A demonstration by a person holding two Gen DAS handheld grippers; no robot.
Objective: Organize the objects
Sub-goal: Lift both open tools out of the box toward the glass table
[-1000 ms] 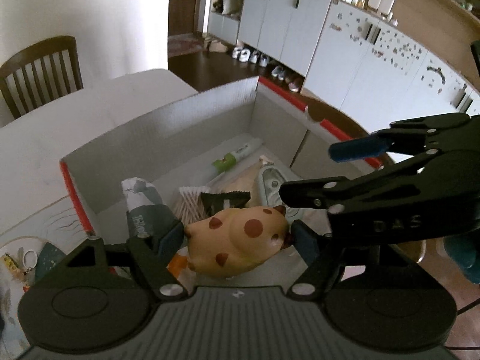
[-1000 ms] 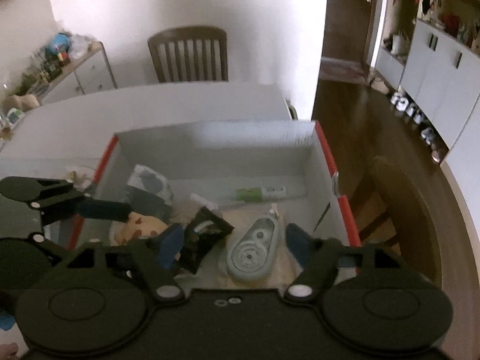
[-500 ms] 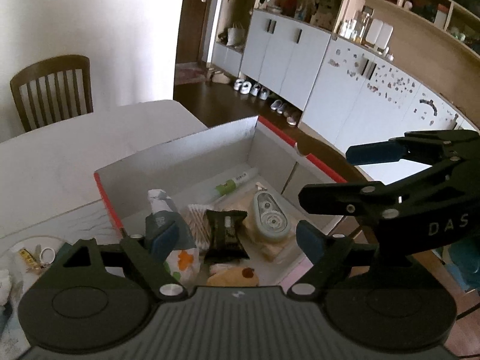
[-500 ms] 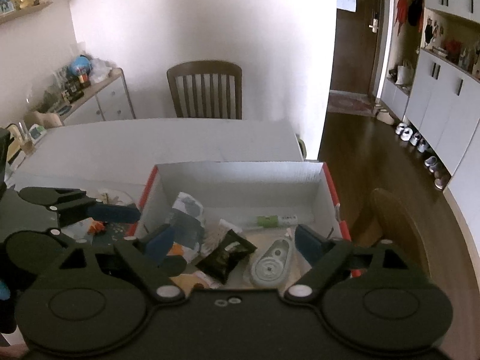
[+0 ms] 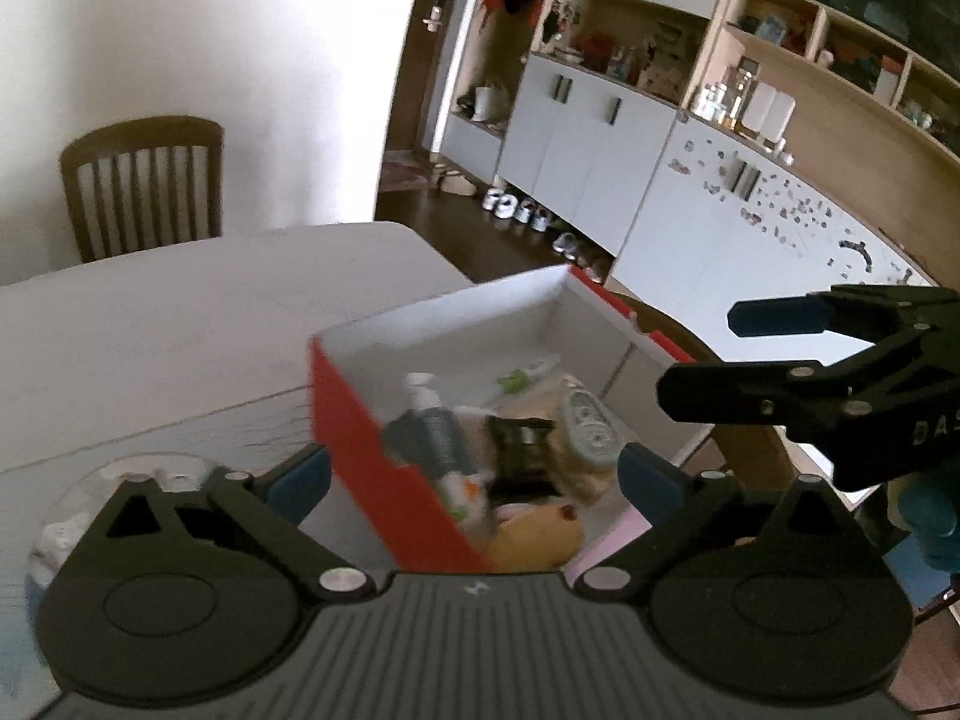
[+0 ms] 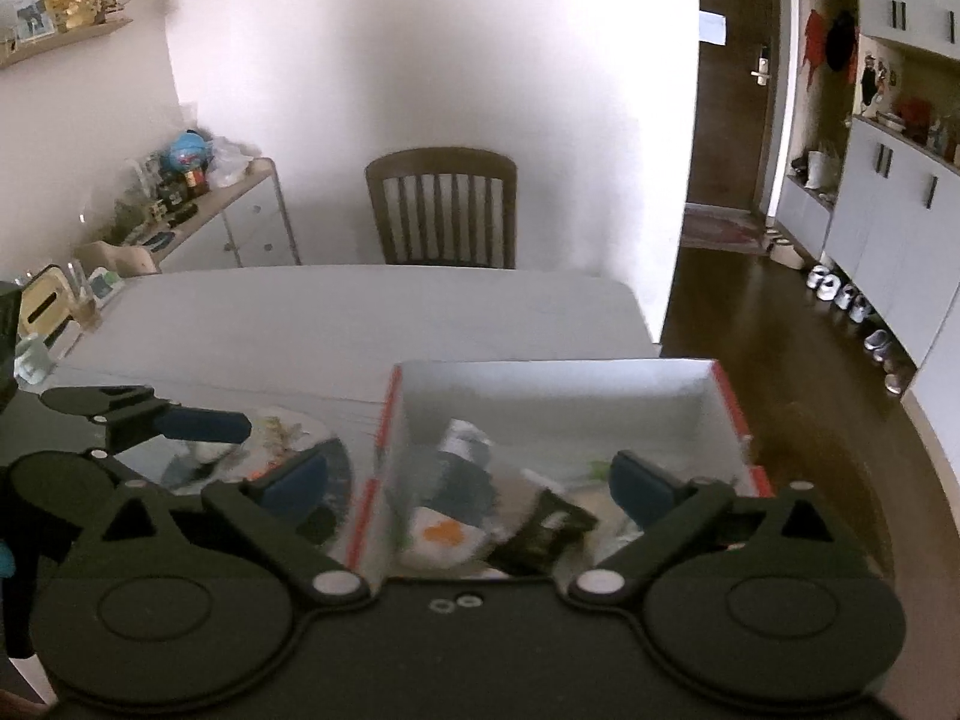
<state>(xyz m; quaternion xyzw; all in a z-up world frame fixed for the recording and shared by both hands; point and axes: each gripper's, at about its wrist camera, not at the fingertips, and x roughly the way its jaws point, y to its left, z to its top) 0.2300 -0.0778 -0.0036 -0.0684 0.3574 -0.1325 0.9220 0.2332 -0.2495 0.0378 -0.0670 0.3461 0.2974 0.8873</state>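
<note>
While opening, jaws of left gripper (image 5: 474,477) and right gripper (image 6: 468,483) wide apart, empty.

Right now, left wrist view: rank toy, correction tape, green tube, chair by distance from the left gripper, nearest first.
From the left gripper, jaws opening, nothing between them:
1. Toy, yellow, at the box's near end.
2. Correction tape, right of mid-box.
3. Green tube, by the far wall.
4. Chair, beyond the table, upper left.

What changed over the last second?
The left tongs let go of the spotted toy, now lying in the red box. Both tongs pulled up and back, jaws opening, nothing between them; right tongs. The box's other contents stayed put.
</note>
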